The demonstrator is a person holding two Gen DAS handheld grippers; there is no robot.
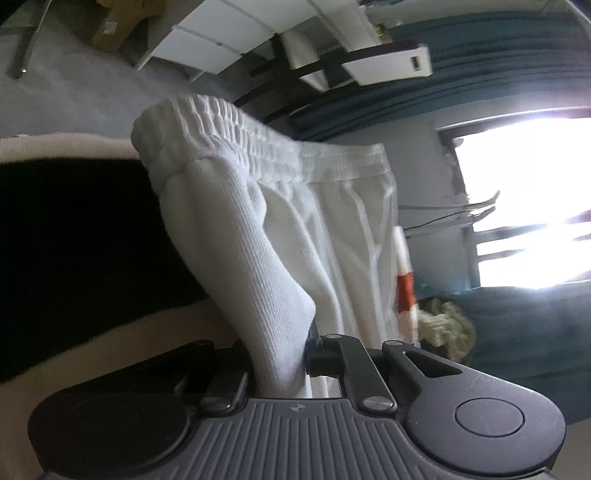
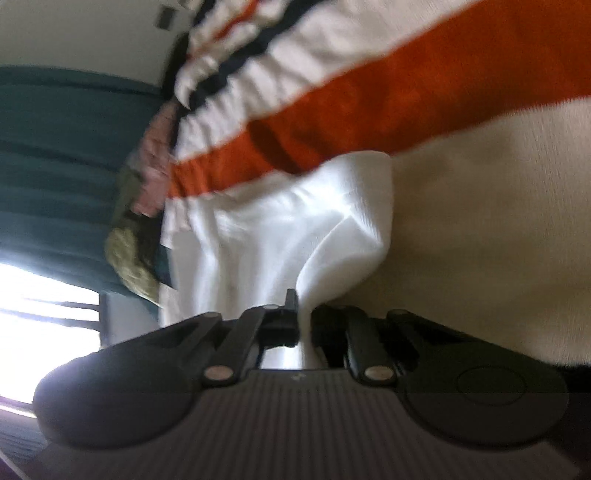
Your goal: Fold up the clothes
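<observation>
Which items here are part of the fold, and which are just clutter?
In play: white garment, pinched by the left gripper and the right gripper; striped cloth beneath it.

Lying about: cardboard box, white shelves, teal curtain, yellowish bundle.

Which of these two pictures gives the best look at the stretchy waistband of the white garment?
The left wrist view: the gathered elastic waistband runs sharp across the frame. The right wrist view is blurred and shows only plain white cloth; no waistband can be made out.
</observation>
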